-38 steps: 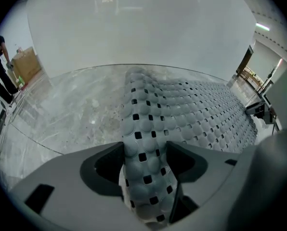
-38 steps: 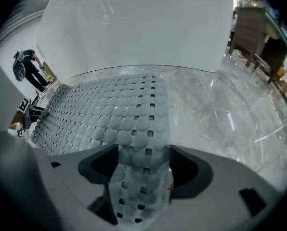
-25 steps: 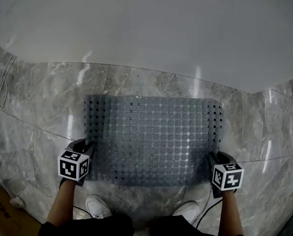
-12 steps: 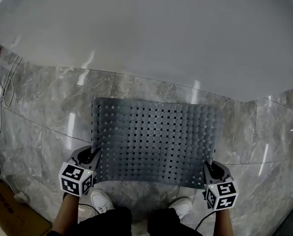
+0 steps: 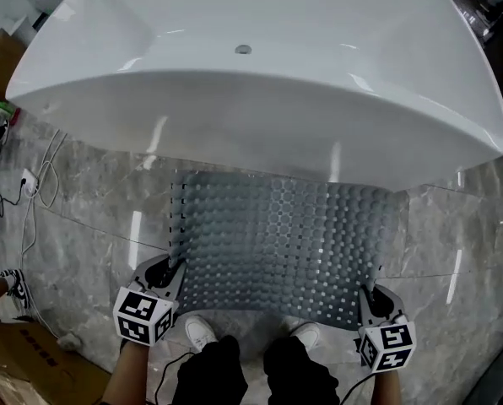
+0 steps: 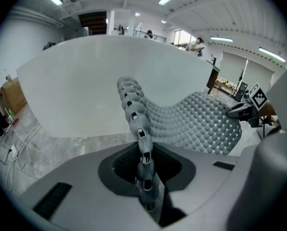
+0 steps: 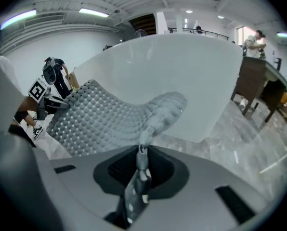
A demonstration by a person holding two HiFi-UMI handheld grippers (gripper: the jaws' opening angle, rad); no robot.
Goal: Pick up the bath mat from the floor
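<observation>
Bath mat (image 5: 285, 243): up off the floor (image 5: 83, 209) along its near edge and held at its two near corners. It sags in a shallow curve between them, bumpy side showing, in front of the white bathtub (image 5: 251, 83).
Change: a second ago the mat lay flat on the marble with both tools down at its near corners. Now both have come up together and the mat comes with them, and far more of the tub has come into the head view.
Far edge: it runs under the tub's rim in the head view, so whether it has left the floor I cannot tell.
Meaning for the task: the grab has worked and the lift looks well under way. By my reading, a little more height should bring the whole mat clear.
Left tool (image 5: 171, 268): jaws nearly together after pinching in over the last second, clamped on the mat's left near corner. The ribbed edge runs straight out between them in the left gripper view (image 6: 144, 177).
Right tool (image 5: 371, 298): jaws likewise drawn in tight, biting the right near corner. A thin fold of mat stands up from the grip (image 7: 141, 170).
Around: the person's shoes (image 5: 199, 332) stand just behind the raised edge.
</observation>
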